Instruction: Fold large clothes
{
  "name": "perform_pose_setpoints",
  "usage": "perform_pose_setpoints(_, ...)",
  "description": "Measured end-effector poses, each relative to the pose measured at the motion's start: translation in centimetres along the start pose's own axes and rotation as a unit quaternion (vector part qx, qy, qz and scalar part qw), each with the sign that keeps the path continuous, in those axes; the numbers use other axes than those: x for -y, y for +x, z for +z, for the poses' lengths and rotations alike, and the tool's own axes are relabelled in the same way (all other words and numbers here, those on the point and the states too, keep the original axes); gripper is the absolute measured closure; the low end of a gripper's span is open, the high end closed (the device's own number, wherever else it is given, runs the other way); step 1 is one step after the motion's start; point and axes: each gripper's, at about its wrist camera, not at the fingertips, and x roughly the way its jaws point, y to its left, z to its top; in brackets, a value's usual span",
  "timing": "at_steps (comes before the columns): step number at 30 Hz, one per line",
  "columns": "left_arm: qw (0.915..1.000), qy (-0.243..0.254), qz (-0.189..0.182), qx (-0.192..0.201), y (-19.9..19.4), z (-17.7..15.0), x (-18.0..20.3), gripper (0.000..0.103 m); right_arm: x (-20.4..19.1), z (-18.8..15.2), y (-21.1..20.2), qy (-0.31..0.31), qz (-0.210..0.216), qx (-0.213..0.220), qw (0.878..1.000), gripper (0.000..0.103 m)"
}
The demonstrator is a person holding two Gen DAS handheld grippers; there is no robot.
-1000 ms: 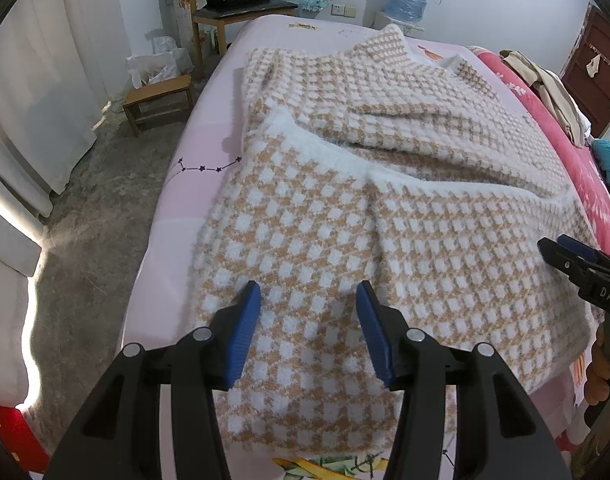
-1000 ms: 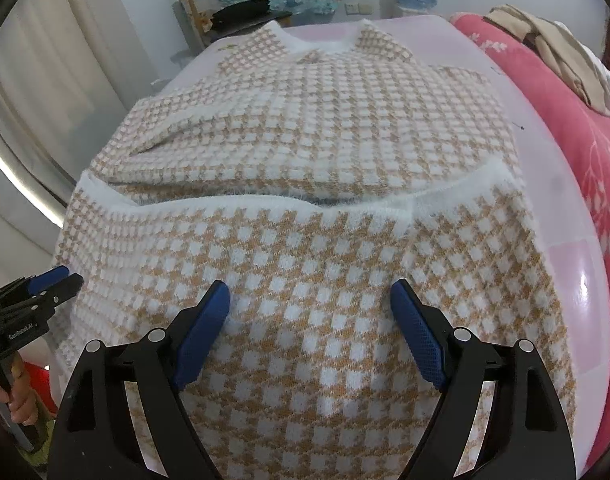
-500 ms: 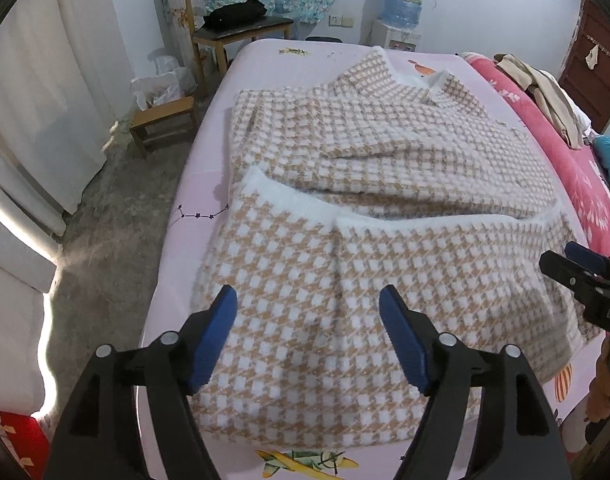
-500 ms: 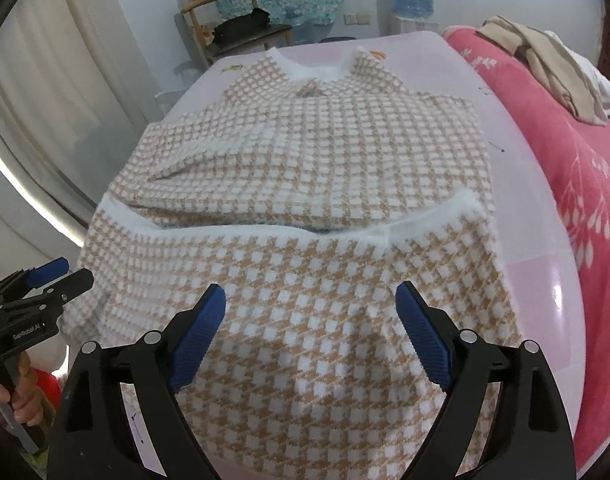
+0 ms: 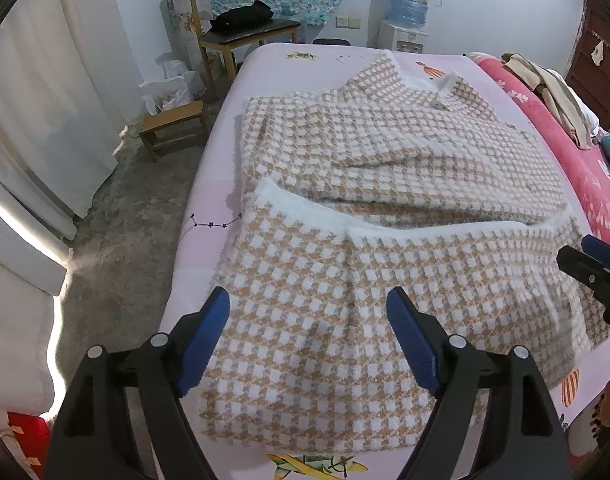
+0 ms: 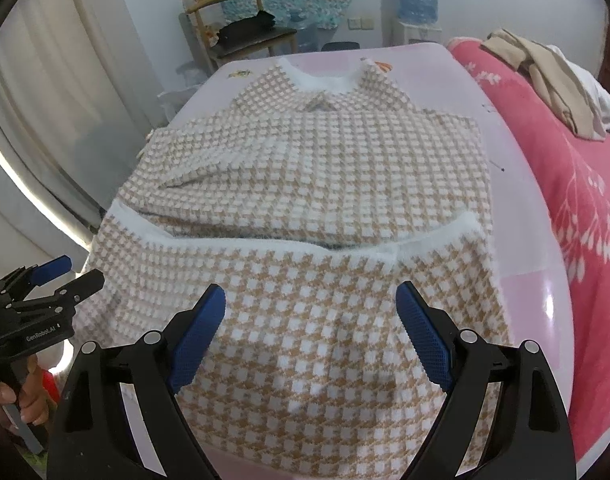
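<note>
Lying on the bed (image 5: 209,184), the sweater (image 5: 369,216) has its hem folded up. Above it the left gripper (image 5: 308,334) is opening, nothing between its jaws; the right gripper (image 6: 311,332) hangs wide, empty. A chair (image 5: 241,36), stool (image 5: 173,128) and clothes (image 6: 545,76) lie beyond.

A bed with a pink printed sheet (image 5: 209,216) carries a tan-and-white houndstooth coat (image 5: 385,208), its near hem folded up over the body, collar at the far end. A red floral blanket (image 6: 577,184) lies along the right side.
</note>
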Motion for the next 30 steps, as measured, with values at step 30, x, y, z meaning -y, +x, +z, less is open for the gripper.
perform_pose_setpoints(30,0.9997,0.013,0.020,0.000,1.0,1.3,0.8,0.023,1.2,1.0,1.2,0.000,0.007,-0.008,1.000,0.020)
